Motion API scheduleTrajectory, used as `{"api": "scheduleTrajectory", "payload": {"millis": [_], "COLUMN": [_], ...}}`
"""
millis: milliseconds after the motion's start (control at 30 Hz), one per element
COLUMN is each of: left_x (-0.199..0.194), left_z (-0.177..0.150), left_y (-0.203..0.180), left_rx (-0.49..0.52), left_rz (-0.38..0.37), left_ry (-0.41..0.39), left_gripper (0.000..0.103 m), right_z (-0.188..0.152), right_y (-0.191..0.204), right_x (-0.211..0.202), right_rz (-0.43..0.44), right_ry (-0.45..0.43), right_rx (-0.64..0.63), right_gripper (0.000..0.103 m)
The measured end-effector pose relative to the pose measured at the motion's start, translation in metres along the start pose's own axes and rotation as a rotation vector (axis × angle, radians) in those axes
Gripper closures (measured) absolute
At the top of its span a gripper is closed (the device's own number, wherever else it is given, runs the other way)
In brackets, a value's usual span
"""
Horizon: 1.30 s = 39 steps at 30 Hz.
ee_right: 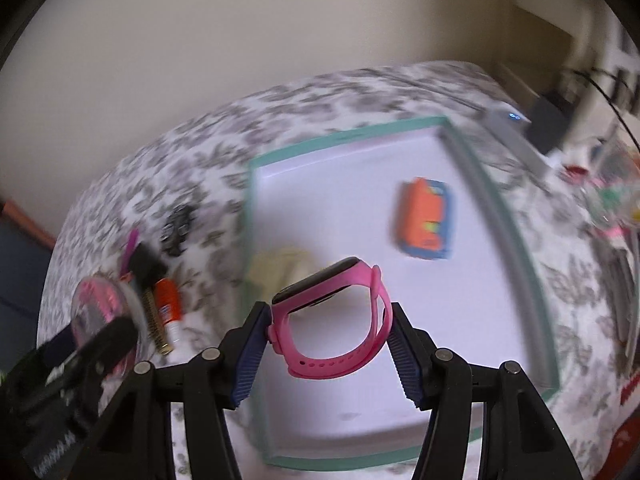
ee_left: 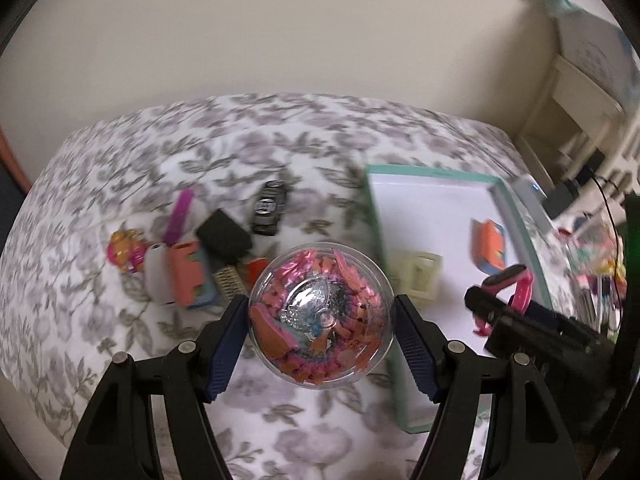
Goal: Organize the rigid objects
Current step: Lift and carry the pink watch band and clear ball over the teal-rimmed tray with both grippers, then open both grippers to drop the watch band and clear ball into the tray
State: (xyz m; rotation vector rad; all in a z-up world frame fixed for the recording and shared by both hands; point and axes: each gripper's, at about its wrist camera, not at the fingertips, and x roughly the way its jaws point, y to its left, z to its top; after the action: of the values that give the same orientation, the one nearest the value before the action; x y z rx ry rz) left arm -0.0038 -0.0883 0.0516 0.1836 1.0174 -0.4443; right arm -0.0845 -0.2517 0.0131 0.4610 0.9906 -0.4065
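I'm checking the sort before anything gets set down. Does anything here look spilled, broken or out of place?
Nothing looks spilled or broken. Small toys still lie heaped on the floral bedspread left of the teal-rimmed white tray, which holds only an orange-and-blue block and a cream lattice cube.

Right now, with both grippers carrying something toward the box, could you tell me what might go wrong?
1. The left gripper pinches the round clear container only at its curved sides; it could slip or roll out.
2. The right gripper holds the pink watch by its flexible strap, which may squirm loose.
3. The two grippers are close beside each other over the teal-rimmed box, so they could collide, or a drop could land on the orange toy or cream piece inside.
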Motion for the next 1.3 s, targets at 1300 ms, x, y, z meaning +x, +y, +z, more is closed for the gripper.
{"api": "scheduleTrajectory", "payload": {"millis": [1300], "left_x": [0.056], "left_z": [-0.044], "left_y": [-0.100], "left_rx": [0.310], "left_rz": [-0.040], "left_ry": [0.112], "left_gripper": [0.029], "right_z": [-0.018], "right_y": [-0.082], "right_x": [0.032], "right_rz": [-0.122], "right_ry": [0.132], "right_rx": [0.173], "right_gripper": [0.040]}}
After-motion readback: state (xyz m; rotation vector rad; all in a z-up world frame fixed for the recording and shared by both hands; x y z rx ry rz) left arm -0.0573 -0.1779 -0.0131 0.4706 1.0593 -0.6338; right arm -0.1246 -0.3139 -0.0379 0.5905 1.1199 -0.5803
